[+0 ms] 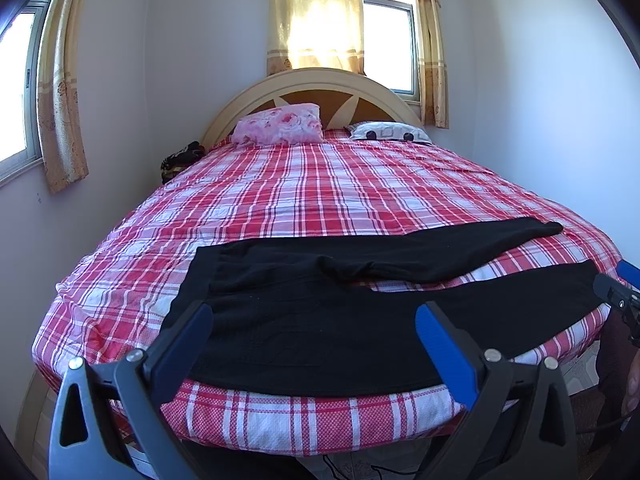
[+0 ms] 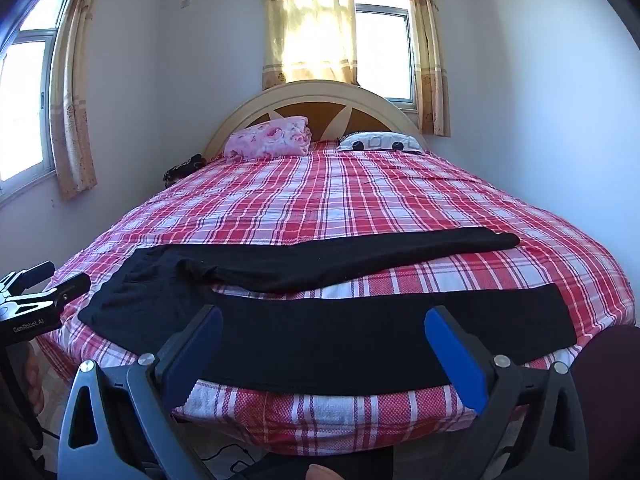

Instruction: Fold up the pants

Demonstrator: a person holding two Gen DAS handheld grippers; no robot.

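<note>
Black pants (image 1: pixel 304 360) lie flat across the foot of the bed, waist to the left and the two legs spread apart toward the right. In the left wrist view my left gripper (image 1: pixel 314 318) hovers open in front of the waist and hip part, its blue pads wide apart and holding nothing. My right gripper (image 1: pixel 616 292) shows at the right edge by the near leg's cuff. In the right wrist view the right gripper (image 2: pixel 324 320) is open before the near leg of the pants (image 2: pixel 320 344). The left gripper (image 2: pixel 48 292) sits at the far left by the waist.
The bed's red plaid sheet (image 1: pixel 320 200) stretches back to a curved headboard (image 1: pixel 312 84). A pink floral pillow (image 1: pixel 280 124) and a white patterned pillow (image 1: pixel 390 132) lie there. A dark bundle (image 1: pixel 180 160) sits at the bed's left edge. Walls stand close on both sides.
</note>
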